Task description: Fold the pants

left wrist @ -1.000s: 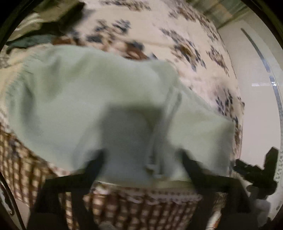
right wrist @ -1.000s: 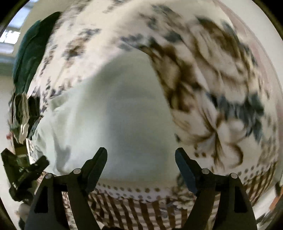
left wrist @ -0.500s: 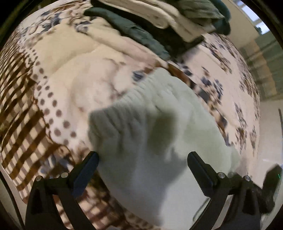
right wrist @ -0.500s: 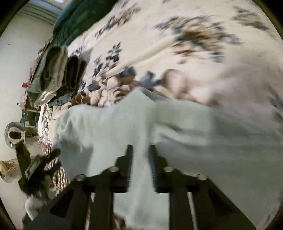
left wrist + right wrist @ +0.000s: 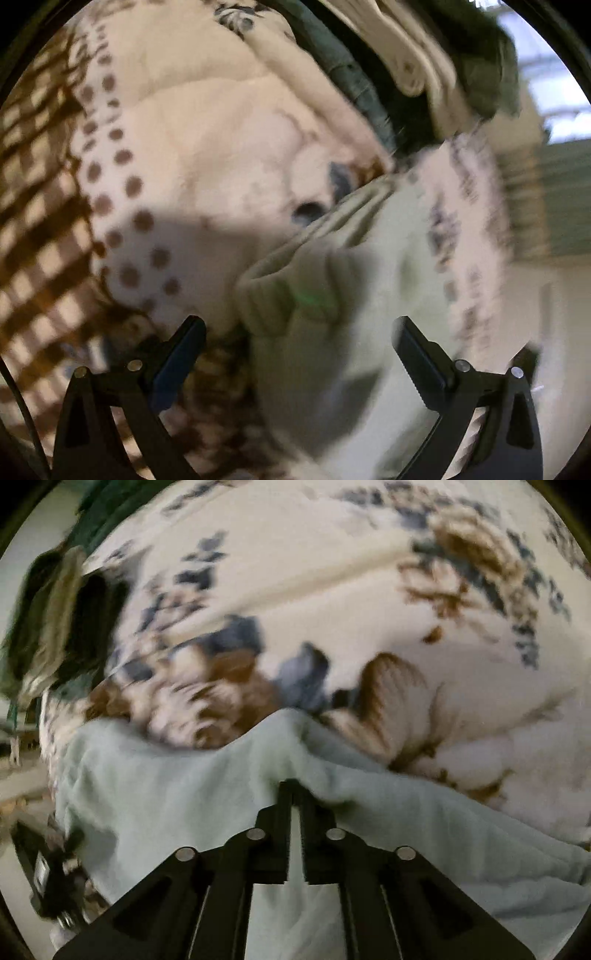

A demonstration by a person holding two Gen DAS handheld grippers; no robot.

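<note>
**Right hand-held gripper pinches pants edge**

Right hand-held gripper (image 5: 294, 788) nips a raised fold of the mint pants (image 5: 166, 786) on the bed (image 5: 295, 554). Left hand-held gripper (image 5: 301, 332) gapes over their ribbed cuff. Folded clothes (image 5: 424, 55) sit beyond.

Both tools are matte black plastic. The left gripper (image 5: 297, 354) has two long fingers built as open triangular frames, each frame fixed with a pair of round silver screw heads; the inner faces carry flat dark pads, the right one finely ribbed along its edge. A thin black cable runs along the far left edge of its view. The right gripper (image 5: 295, 805) shows the same triangular cut-outs, four silver screw heads in a row, and toothed pad edges.
</note>
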